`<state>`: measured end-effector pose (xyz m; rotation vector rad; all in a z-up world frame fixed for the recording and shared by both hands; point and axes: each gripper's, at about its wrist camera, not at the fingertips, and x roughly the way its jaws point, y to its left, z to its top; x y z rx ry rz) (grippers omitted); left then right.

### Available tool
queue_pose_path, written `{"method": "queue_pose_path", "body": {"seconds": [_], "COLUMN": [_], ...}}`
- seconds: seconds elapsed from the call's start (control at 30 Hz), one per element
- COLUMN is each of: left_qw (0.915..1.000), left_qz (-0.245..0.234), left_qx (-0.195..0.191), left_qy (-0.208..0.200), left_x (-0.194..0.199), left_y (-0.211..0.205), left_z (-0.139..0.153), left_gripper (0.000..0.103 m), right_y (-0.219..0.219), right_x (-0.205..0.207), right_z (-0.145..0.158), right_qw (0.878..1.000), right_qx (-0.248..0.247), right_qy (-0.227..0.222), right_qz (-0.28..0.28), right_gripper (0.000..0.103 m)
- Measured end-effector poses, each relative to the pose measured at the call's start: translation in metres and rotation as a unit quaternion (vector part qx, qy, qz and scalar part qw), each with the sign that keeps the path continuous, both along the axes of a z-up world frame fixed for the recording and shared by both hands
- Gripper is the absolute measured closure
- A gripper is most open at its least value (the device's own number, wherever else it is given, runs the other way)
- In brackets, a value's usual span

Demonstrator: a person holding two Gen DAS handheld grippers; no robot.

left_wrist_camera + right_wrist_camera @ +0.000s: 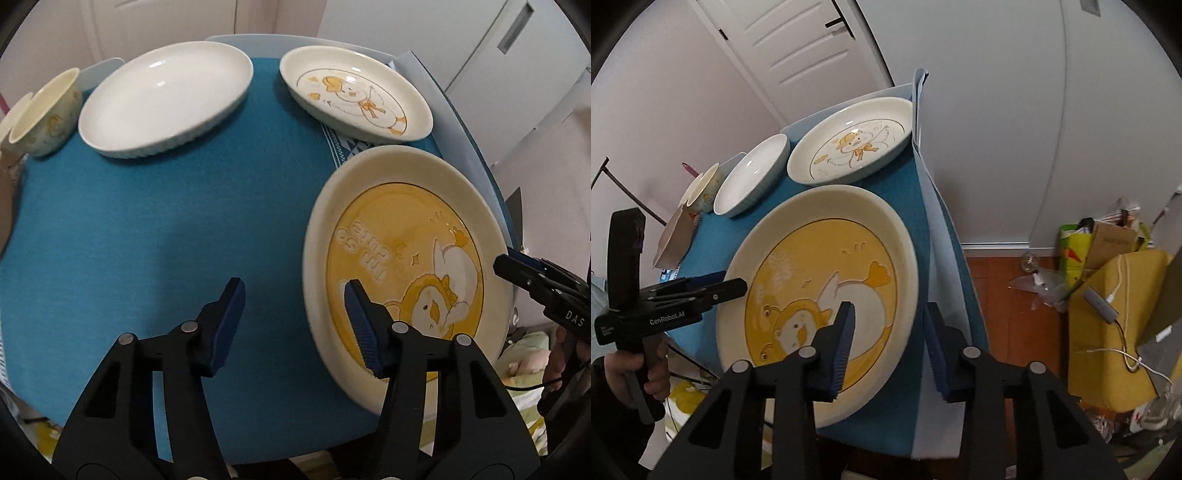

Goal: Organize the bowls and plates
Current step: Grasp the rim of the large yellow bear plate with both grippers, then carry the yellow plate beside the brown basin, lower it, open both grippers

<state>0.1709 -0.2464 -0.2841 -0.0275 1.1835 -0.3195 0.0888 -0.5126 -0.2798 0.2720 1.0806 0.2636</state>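
Note:
A large cream plate with a yellow duck picture lies at the near right of the blue cloth; it also shows in the right wrist view. My left gripper is open, its jaws straddling the plate's left rim. My right gripper is open, its jaws straddling the plate's right rim. At the back stand a white duck plate, a plain white deep dish and a small cream bowl.
The blue cloth covers a small table with a pale edge. Wooden floor with bags, cables and a yellow cushion lies to the right. A door and white walls stand behind.

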Motion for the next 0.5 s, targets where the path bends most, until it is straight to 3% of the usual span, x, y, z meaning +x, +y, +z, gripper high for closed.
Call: {"method": "queue_pose_path", "body": {"seconds": [0.13, 0.27, 0.5], "left_qw": [0.9999, 0.9998, 1.0000], "left_qz": [0.000, -0.001, -0.003], "left_qx": [-0.004, -0.016, -0.005], "left_qy": [0.009, 0.009, 0.006], "left_x": [0.000, -0.003, -0.003], "left_y": [-0.005, -0.006, -0.010], "left_z": [-0.005, -0.003, -0.002], "left_gripper": [0.073, 0.083, 0.083], "right_y": [-0.004, -0.005, -0.001], "right_x": [0.009, 0.015, 0.021], "right_z": [-0.008, -0.015, -0.020], "right_qw": [1.000, 0.999, 0.999], "right_qx": [0.013, 0.025, 0.024], "right_qy": [-0.002, -0.003, -0.002], "right_qz": [0.018, 0.030, 0.025], "right_gripper": [0.078, 0.086, 0.088]}}
